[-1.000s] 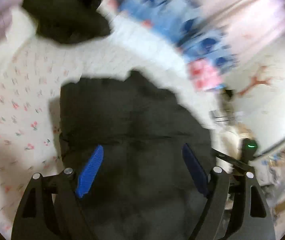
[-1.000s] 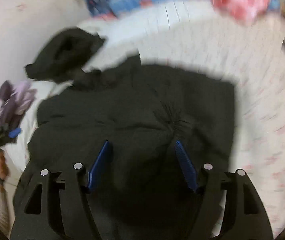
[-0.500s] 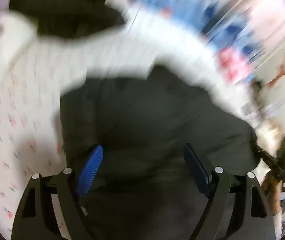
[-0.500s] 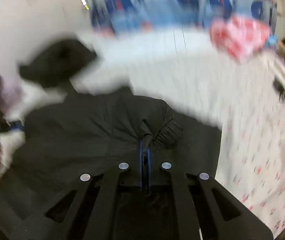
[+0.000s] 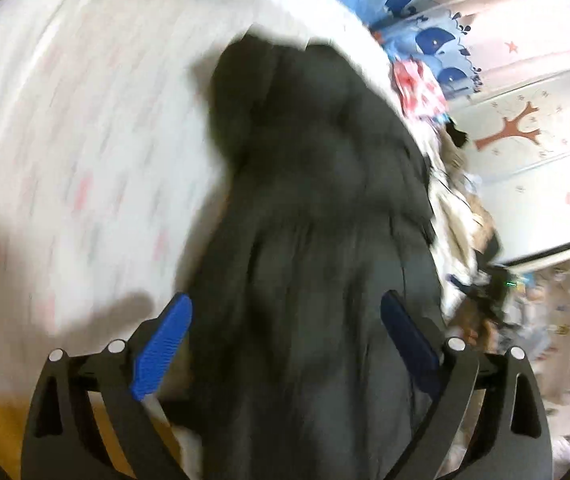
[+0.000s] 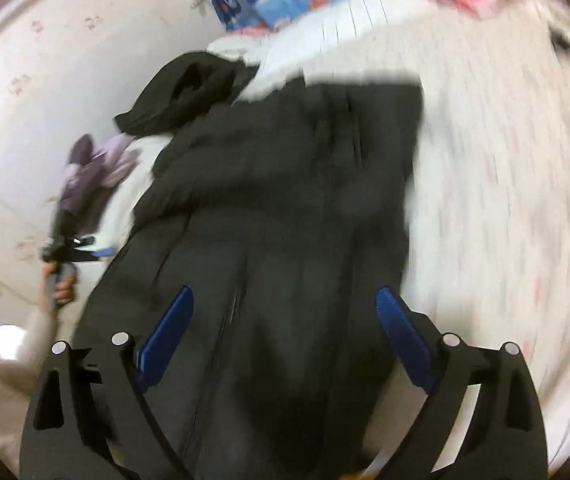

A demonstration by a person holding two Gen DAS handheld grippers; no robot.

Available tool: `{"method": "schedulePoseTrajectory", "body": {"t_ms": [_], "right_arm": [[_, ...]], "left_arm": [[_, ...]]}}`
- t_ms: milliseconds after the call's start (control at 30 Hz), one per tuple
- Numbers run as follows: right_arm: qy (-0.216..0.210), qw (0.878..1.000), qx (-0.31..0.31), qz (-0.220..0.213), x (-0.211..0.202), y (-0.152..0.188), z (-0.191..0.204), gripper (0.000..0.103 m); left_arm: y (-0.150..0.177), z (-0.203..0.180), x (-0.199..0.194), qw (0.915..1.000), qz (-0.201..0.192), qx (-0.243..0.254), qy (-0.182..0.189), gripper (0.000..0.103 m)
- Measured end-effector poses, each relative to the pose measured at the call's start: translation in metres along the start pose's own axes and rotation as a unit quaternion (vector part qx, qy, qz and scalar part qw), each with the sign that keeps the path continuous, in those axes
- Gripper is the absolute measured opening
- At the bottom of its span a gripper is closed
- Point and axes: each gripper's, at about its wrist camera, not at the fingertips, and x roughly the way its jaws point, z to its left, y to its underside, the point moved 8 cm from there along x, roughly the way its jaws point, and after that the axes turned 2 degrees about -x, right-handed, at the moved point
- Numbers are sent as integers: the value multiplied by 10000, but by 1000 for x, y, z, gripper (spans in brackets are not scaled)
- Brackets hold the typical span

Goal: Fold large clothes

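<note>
We see the black coat (image 5: 317,240) spread on the floral bedsheet (image 5: 85,140), lying as a long dark strip that runs straight away from both grippers toward the far end of the bed. That long axis is the relation that counts: in both wrist views it lines up roughly with the way the fingers point, so the near end sits right under us and the far end is well off.

Left gripper (image 5: 285,348): jaws opening, wide apart, with coat fabric showing between the blue pads but no pad pressing on it. Its left pad (image 5: 161,352) hangs over sheet just beside the coat's left edge; the right pad is over cloth.

Right gripper (image 6: 281,344): jaws also opening, wide, nothing pinched. A seam or zip line (image 6: 241,312) runs lengthwise between the pads; the coat's right edge lies just past the right pad, touching bare sheet.

Both grippers are about equally near the coat's near end, one toward each long edge. We judge a fold along the length needs both to grip that near end. Heavy blur hides the cloth detail.

A second black garment (image 6: 189,88) sits beyond the coat's far left corner; whether it touches we can't tell.
</note>
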Motion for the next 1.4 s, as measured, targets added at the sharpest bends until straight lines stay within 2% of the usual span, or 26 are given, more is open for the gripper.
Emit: {"method": "schedulePoseTrajectory", "body": {"t_ms": [33,100,167,200,267,400,433,500,600,667,700,733,767,800,833,933,967,1000,1100,1133,1167,1200,1233,1267,1333,1400], "right_arm": [[-280,9993,214,97,-3,23,-1,90],[-795,9950,547,251,-5,62,2,90],[-1036,9915,707,333,-4,83,2,90],[-1309,9872,842,344,-3,95,4,90],[-1500,9834,963,340,-3,109,4,90],[-2034,9722,1112,335,-1,129,9,90],[-2164,9693,1113,340,-1,135,13,90],[-2125,9704,1060,442,5,147,14,90],[-2185,9678,1149,497,15,163,9,89],[-2504,9585,1320,347,20,167,10,82],[-2656,9544,1342,240,23,168,13,71],[-2723,9538,1260,140,21,168,17,55],[-2792,9532,1156,10,18,171,22,47],[-2916,9508,1037,-165,11,169,31,32],[-2961,9500,952,-263,7,168,37,22],[-3216,9429,575,-647,-19,158,61,14],[-3387,9366,493,-752,-28,156,67,14],[-3477,9334,478,-745,-35,154,67,14],[-3209,9442,566,-479,-28,157,51,21],[-3071,9484,729,-300,-17,162,38,40],[-2883,9529,927,-189,-7,165,25,53],[-2684,9549,1264,-126,5,170,7,71],[-2714,9511,1470,-115,11,172,-2,75],[-2816,9473,1523,-127,16,173,-4,75],[-3043,9404,1508,-200,25,174,1,75],[-3153,9391,1334,-284,30,172,11,75]], "left_arm": [[17,9,-3,9999,68,-113,102,92],[57,23,-6,9976,169,-396,542,92],[86,23,0,9931,286,-489,1024,92],[98,21,5,9904,357,-473,1249,92],[117,13,16,9864,533,-397,1505,94],[152,-6,34,9817,900,-102,1673,94],[156,-9,33,9814,872,-62,1708,94],[157,-16,31,9803,729,-56,1833,94],[156,-14,38,9864,606,-144,1518,94],[156,-9,47,9888,633,-255,1330,93],[157,-7,50,9890,612,-336,1300,93],[153,-5,48,9891,559,-370,1313,91],[153,-7,45,9896,477,-357,1306,81],[154,-12,42,9897,376,-312,1348,73],[155,-12,36,9896,321,-298,1373,61],[156,-27,24,9927,46,-78,1206,41],[156,-31,17,9924,-36,-7,1228,34],[157,-38,10,9912,-147,99,1315,32],[154,-40,3,9903,-175,190,1364,31],[155,-34,7,9895,-36,137,1439,31],[155,-26,13,9889,112,41,1482,33],[154,-23,18,9890,179,-46,1465,38],[154,-14,25,9893,266,-202,1421,48],[154,-11,28,9893,305,-265,1404,64],[155,-5,36,9905,316,-415,1272,81],[156,-6,41,9899,322,-497,1291,83]]}}
